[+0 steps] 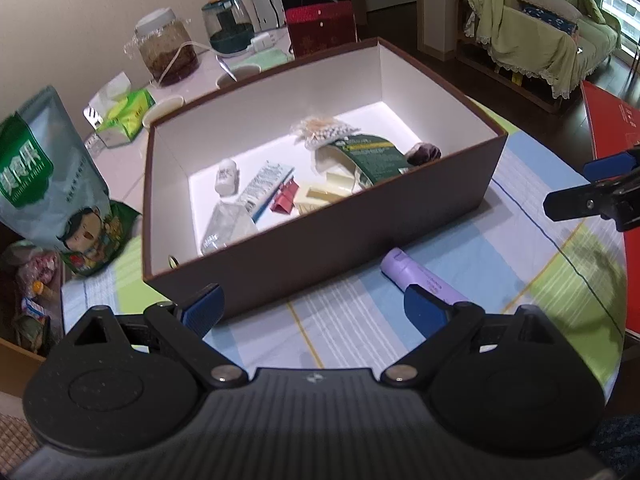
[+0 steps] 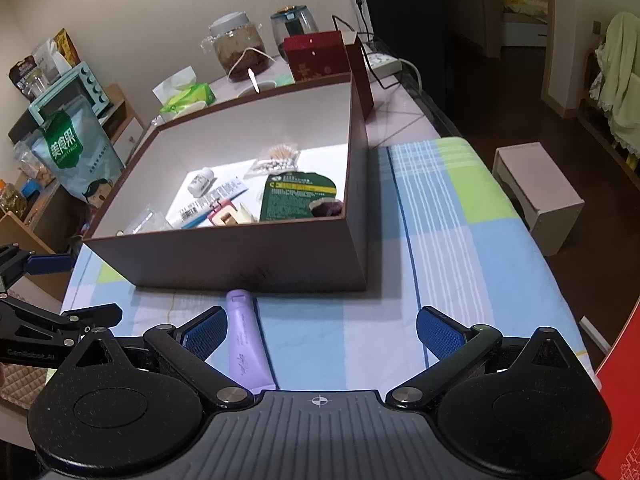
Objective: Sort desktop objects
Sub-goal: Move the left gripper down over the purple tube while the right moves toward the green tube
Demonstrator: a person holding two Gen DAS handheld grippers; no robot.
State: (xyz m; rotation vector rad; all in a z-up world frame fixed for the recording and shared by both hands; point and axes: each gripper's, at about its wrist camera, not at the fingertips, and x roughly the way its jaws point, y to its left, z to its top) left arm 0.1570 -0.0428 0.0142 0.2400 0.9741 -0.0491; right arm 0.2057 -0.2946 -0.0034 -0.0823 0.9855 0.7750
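A brown box [image 1: 320,248] [image 2: 256,256] with a white inside stands on the checked cloth; in it lie a small white bottle [image 1: 227,176] [image 2: 201,181], a green packet [image 1: 372,156] [image 2: 298,196], a red clip [image 1: 285,199] and other small items. A purple tube [image 1: 420,276] [image 2: 245,340] lies flat on the cloth in front of the box. My left gripper [image 1: 316,312] is open, its right finger just over the tube's near end. My right gripper [image 2: 322,332] is open, the tube lying beside its left finger. Each gripper shows at the edge of the other's view.
Behind the box stand a glass jar [image 1: 168,50], a teal-based container [image 1: 228,24], a red gift box [image 1: 320,28] and a tissue pack [image 1: 124,114]. A large snack bag [image 1: 52,184] stands left of the box. A red board [image 1: 608,124] lies at the table's right edge.
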